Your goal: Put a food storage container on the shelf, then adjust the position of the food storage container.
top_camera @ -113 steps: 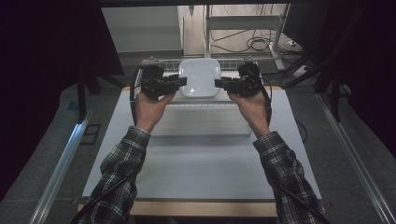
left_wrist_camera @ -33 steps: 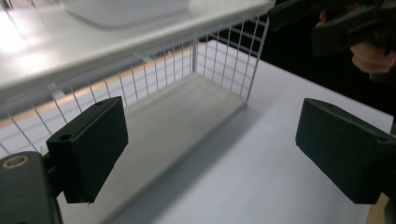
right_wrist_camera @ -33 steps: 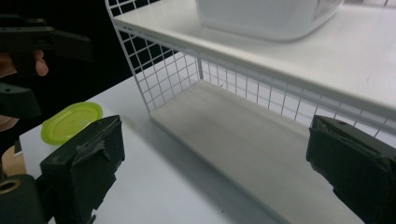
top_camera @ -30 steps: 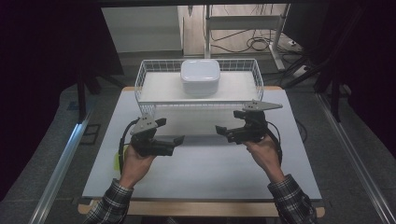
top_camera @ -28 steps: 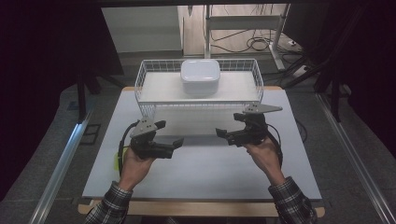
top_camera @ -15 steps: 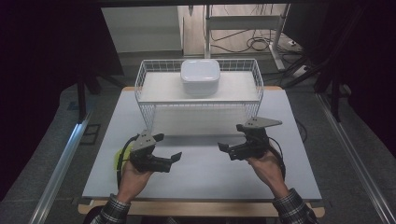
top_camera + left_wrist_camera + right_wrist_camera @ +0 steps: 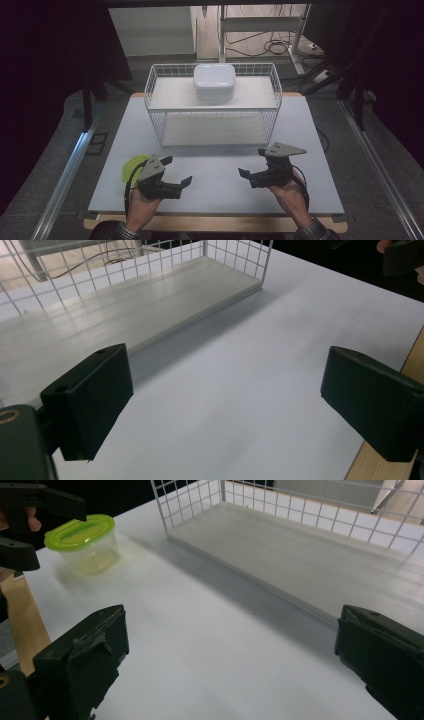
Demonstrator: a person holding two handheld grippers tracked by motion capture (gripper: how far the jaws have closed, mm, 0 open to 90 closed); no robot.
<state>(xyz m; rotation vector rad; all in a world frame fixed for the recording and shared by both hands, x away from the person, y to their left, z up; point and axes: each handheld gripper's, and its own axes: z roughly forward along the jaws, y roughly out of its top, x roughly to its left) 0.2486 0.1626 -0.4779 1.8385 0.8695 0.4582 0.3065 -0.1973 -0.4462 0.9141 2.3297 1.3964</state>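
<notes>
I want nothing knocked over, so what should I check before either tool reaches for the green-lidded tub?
1. Left tool jaws open: ok.
2. Right tool jaws open: ok.
3. Both tools empty: ok.
4. Green-lidded tub upright, lid on: ok.
5. White container resting on top of the wire rack, away from the tub: ok.
6. Clear path from the left tool to the tub: cannot tell, the tool partly covers it in the high view.

Both hands come in from the bottom of the high view, the left hand (image 7: 141, 209) holding the black left gripper (image 7: 177, 172) and the right hand (image 7: 288, 192) the black right gripper (image 7: 252, 164), well apart, tips turned toward each other, each with its jaws spread wide and empty.
</notes>
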